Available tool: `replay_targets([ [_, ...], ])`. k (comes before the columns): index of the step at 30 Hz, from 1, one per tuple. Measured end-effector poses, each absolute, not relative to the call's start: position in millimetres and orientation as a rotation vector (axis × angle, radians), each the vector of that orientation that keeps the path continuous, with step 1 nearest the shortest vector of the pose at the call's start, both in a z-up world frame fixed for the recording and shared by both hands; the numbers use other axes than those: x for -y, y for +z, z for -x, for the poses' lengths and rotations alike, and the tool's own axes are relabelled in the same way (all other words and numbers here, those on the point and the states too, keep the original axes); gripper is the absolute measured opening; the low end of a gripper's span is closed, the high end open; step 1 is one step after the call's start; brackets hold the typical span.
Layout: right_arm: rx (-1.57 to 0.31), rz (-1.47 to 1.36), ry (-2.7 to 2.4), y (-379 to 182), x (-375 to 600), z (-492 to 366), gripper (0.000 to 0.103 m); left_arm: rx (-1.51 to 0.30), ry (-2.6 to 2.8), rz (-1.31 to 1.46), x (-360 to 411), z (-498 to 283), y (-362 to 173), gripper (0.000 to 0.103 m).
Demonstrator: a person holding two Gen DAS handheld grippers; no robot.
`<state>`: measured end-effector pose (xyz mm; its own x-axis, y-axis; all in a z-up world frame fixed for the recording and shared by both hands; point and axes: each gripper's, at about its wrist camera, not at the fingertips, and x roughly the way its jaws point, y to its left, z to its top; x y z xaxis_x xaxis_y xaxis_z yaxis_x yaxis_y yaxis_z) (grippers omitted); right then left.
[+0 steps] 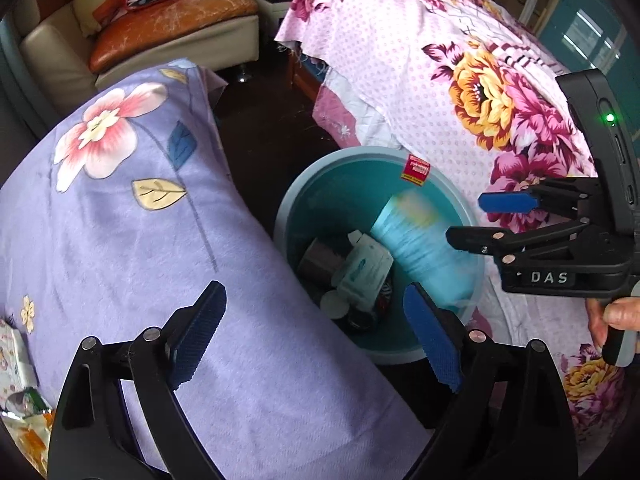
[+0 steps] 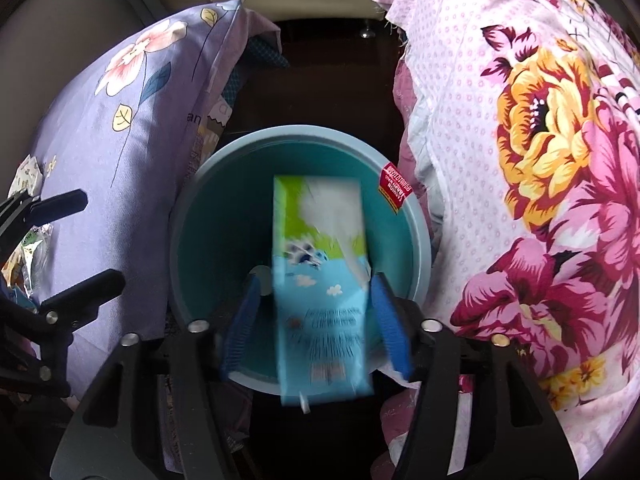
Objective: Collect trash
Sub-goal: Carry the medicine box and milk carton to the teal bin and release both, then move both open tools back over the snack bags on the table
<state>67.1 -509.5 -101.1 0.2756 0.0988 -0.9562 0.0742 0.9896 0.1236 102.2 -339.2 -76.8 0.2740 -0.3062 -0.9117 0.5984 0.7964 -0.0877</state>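
A teal bin (image 1: pixel 344 184) (image 2: pixel 224 200) stands on the dark floor between two cloth-covered surfaces. Bottles and cans (image 1: pixel 360 272) lie in its bottom. A blue and green carton (image 2: pixel 320 280) (image 1: pixel 416 240) is blurred, between my right gripper's (image 2: pixel 316 320) (image 1: pixel 476 220) spread blue pads (image 2: pixel 240 328) over the bin; the pads do not touch it. My left gripper (image 1: pixel 316 340) is open and empty, above the edge of the purple cloth beside the bin; it also shows in the right wrist view (image 2: pixel 80 240).
The purple flowered cloth (image 1: pixel 120 220) lies left of the bin, with foil wrappers (image 1: pixel 20 400) at its left edge. The pink flowered cloth (image 1: pixel 460 80) lies right of it. A beige sofa with an orange cushion (image 1: pixel 172 20) stands behind.
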Motion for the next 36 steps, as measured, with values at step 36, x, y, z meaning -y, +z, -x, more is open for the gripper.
replay_targets([
  [36, -1.264, 0.060, 0.251, -22.0, 271.9, -16.7, 0.083, -1.053, -0.326, -0.115, 43.4, -30.9, -2.1, 0.091],
])
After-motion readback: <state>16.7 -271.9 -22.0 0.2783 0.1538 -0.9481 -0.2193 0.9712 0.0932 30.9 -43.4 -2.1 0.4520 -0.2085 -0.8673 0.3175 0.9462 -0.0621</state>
